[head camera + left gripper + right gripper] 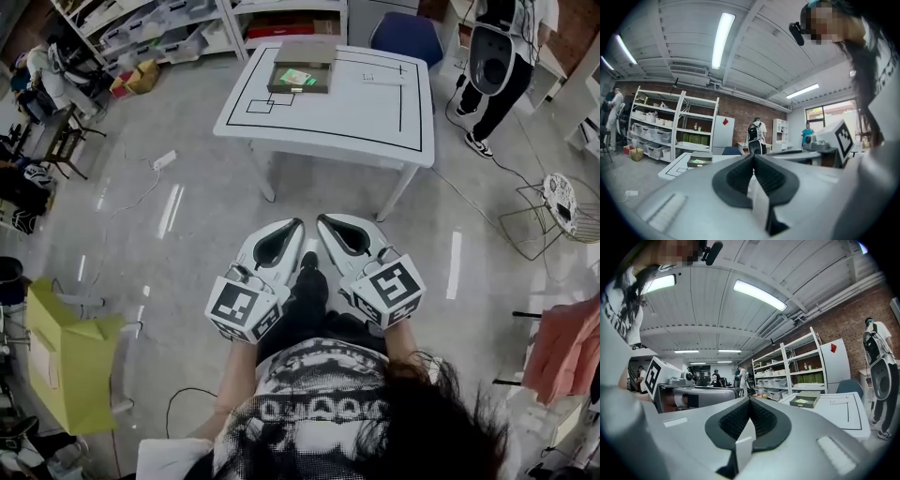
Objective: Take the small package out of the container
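Observation:
On the far side of the white table [375, 103] stands an open cardboard container [302, 66], and a small green package [295, 77] lies inside it. Both gripper views show the same box, container [700, 159] with package [697, 162] and container [806, 400] with package [801, 401], small and far ahead. My left gripper [297, 225] and right gripper [322, 221] are held side by side close to the person's body, well short of the table, pointing toward it. Each is shut and holds nothing: left gripper [753, 156], right gripper [749, 400].
A person [502, 56] stands at the table's far right corner, by a blue chair [405, 36]. Shelves with bins [159, 28] line the back wall. A yellow box [66, 361] sits at the left, a wire stand [562, 211] and pink cloth [567, 352] at the right.

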